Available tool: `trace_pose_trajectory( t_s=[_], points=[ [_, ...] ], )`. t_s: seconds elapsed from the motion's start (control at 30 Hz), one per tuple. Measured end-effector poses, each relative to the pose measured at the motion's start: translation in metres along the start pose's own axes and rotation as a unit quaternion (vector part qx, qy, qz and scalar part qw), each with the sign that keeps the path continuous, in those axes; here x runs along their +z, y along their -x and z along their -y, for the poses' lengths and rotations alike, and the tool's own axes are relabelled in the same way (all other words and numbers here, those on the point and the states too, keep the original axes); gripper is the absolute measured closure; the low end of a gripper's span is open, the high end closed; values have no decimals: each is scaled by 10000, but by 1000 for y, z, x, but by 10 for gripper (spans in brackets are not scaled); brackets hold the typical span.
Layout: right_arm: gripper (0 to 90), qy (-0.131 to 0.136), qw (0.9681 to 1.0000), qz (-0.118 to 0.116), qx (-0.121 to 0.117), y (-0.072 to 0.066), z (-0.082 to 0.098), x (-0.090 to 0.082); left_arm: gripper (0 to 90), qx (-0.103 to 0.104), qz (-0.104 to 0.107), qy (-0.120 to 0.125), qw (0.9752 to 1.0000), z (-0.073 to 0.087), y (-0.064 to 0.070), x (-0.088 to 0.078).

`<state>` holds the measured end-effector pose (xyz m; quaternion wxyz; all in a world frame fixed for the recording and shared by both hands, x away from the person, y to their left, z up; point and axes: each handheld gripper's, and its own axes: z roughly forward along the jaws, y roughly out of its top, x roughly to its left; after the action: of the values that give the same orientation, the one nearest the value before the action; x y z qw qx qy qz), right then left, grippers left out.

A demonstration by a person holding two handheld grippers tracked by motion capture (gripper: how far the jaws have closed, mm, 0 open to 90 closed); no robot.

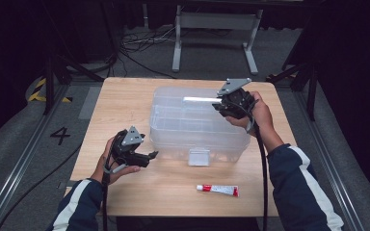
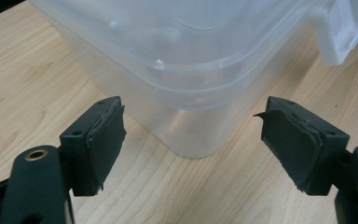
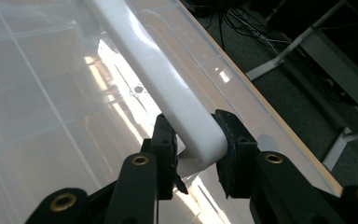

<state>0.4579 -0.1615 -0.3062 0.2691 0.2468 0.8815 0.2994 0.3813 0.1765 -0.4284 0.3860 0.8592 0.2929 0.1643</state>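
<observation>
A clear plastic storage box (image 1: 197, 122) with a lid stands in the middle of the wooden table (image 1: 125, 96). A white bar handle (image 1: 200, 99) lies along the lid's far side. My right gripper (image 1: 220, 103) is shut on the right end of that handle (image 3: 168, 88), its pads pressing both sides in the right gripper view (image 3: 193, 135). My left gripper (image 1: 151, 155) is open, held just off the box's front left corner (image 2: 191, 70). Nothing sits between its pads (image 2: 107, 135), which frame the corner from a short distance.
A white front latch (image 1: 198, 157) hangs on the box's near wall, also seen as the latch (image 2: 342, 28) at top right in the left gripper view. A small white and red tube (image 1: 218, 189) lies near the table's front edge. Beyond the table are cables and a metal stand on the floor.
</observation>
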Motion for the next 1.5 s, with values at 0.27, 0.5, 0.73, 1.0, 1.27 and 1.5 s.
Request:
trace_pose_trajectory(
  t_s=[0.27,0.5,0.73,1.0,1.27,1.5],
  points=[
    [709,-108,9997,-162,154,6,-4,0,235,-130,-88,174,9997,1,-4,-8],
    [708,-199,9990,-232,318,11,-8,-1,311,-164,-145,329,9992,-6,-7,-16],
    [706,-269,9980,-316,472,20,-15,0,395,-382,-72,461,9982,-8,-11,-15],
    [705,-380,9968,-369,601,29,-23,2,657,-374,352,725,9960,-11,-14,-11],
    [705,-380,9973,-359,515,31,-24,2,833,-253,-95,707,9971,-15,-8,-7],
    [685,-205,9984,-228,469,28,-23,-1,868,-247,-152,712,9970,-17,-9,-8]
  ],
)
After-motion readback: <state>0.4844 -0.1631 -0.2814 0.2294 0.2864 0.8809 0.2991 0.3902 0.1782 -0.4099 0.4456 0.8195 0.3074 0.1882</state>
